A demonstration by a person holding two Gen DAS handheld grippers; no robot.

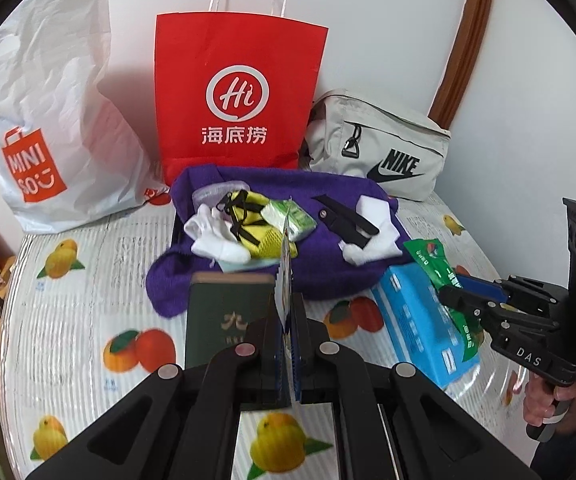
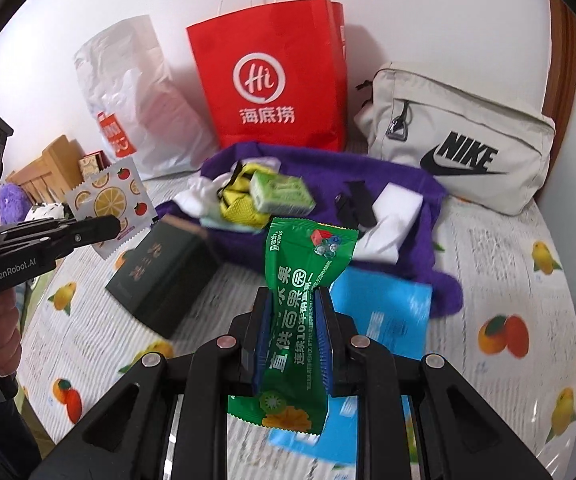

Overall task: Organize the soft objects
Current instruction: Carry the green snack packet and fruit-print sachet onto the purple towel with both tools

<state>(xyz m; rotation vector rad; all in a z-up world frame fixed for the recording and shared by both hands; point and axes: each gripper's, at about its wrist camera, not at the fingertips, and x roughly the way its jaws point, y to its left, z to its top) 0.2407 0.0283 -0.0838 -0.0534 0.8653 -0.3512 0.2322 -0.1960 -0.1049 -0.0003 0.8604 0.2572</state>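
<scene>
My left gripper (image 1: pixel 286 304) is shut on a thin fruit-print packet (image 1: pixel 283 280), seen edge-on here and flat in the right wrist view (image 2: pixel 107 196). My right gripper (image 2: pixel 292 300) is shut on a green snack packet (image 2: pixel 300 280), held above a blue box (image 2: pixel 384 308); the same gripper shows in the left wrist view (image 1: pixel 454 296). A purple sweater (image 1: pixel 328 264) lies mid-table with white socks (image 1: pixel 215 240), a yellow mesh item (image 1: pixel 255 220), a green tissue pack (image 1: pixel 292 220) and a black clip (image 1: pixel 344 220) on it.
A red paper bag (image 1: pixel 239 92), a white Miniso plastic bag (image 1: pixel 47 120) and a beige Nike pouch (image 1: pixel 384 148) stand along the wall. A dark green box (image 1: pixel 223 316) lies in front of the sweater. A wooden chair (image 2: pixel 43 168) is left of the table.
</scene>
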